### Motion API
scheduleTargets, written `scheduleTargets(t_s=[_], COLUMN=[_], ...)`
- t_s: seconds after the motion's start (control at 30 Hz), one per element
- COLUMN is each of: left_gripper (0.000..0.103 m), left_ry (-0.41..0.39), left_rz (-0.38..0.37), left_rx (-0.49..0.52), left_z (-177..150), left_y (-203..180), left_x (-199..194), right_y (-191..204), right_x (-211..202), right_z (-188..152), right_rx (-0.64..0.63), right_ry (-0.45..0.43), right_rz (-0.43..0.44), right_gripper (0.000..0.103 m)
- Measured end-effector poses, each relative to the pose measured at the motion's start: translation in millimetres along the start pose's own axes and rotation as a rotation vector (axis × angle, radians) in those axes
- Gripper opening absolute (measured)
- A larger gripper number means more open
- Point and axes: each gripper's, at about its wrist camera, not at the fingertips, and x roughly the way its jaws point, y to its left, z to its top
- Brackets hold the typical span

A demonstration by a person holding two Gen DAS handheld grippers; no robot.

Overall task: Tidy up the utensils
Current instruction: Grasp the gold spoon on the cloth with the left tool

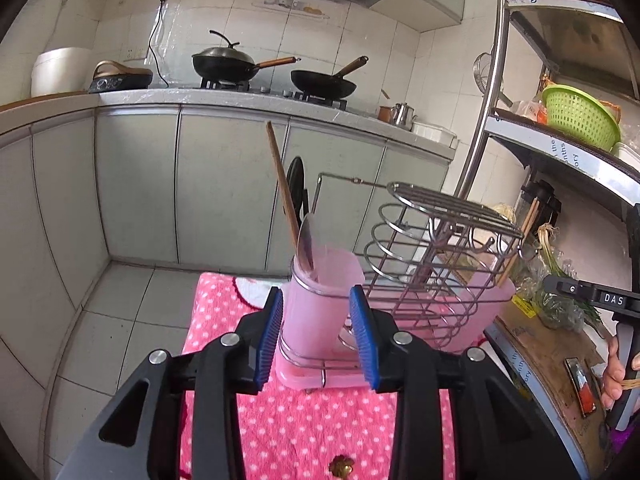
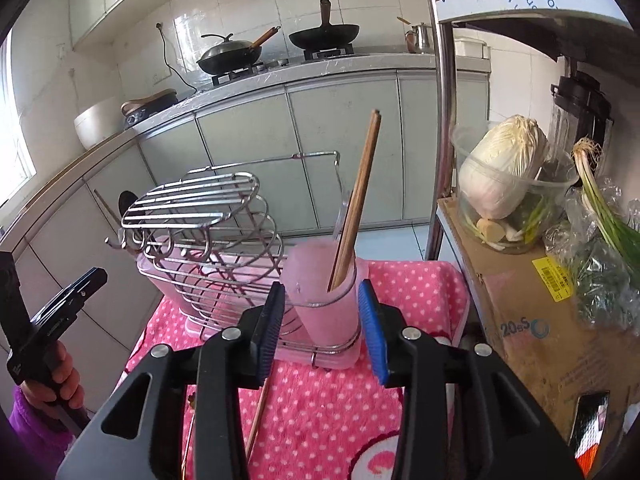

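A wire utensil rack (image 1: 436,248) with pink plastic cups stands on a pink dotted towel (image 1: 312,420). In the left wrist view its near cup (image 1: 316,312) holds a wooden chopstick (image 1: 282,188), a metal spoon (image 1: 306,240) and a black ladle behind. My left gripper (image 1: 318,342) is open and empty, its blue pads either side of that cup. In the right wrist view the other end cup (image 2: 326,300) holds a pair of chopsticks (image 2: 358,196). My right gripper (image 2: 322,330) is open around this cup. A loose chopstick (image 2: 258,420) lies on the towel (image 2: 340,420) under it.
A metal shelf post (image 2: 440,120) stands right of the towel. The shelf carries a cardboard box (image 2: 532,328), a bowl with cabbage (image 2: 504,176), green onions (image 2: 608,224) and a green colander (image 1: 580,116). Grey cabinets and a stove with two woks (image 1: 276,72) lie behind.
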Motion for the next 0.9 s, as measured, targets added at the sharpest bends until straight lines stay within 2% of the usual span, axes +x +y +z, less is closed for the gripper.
scheduleTargets(t_s=[0.2, 0.27, 0.4, 0.43, 0.53, 0.77, 0.9], left_gripper=[0.034, 0.034, 0.034, 0.033, 0.024, 0.010, 0.008], left_ry=[0.171, 0.229, 0.373, 0.431, 0.569, 0.798, 0.838], left_rz=[-0.037, -0.074, -0.111, -0.108, -0.116, -0.048, -0.003], left_rx=[-0.042, -0.062, -0.110, -0.125, -0.167, -0.196, -0.161], left_z=[-26, -33, -52, -59, -80, -116, -125], left_y=[-1, -3, -4, -4, -4, -13, -21], left_x=[1, 4, 15, 21, 36, 76, 86], right_y=[5, 8, 10, 10, 12, 19, 18], right_x=[6, 9, 13, 14, 19, 27, 25], right_z=[-37, -48, -64, -68, -82, -102, -102], right_rx=[0.033, 0.042, 0.061, 0.069, 0.092, 0.084, 0.091], right_ry=[0.073, 0.099, 0.135, 0.143, 0.184, 0.230, 0.225], right_rz=[0.048, 0.066, 0.086, 0.089, 0.128, 0.153, 0.165], right_gripper=[0.039, 0.039, 0.039, 0.039, 0.039, 0.039, 0.039])
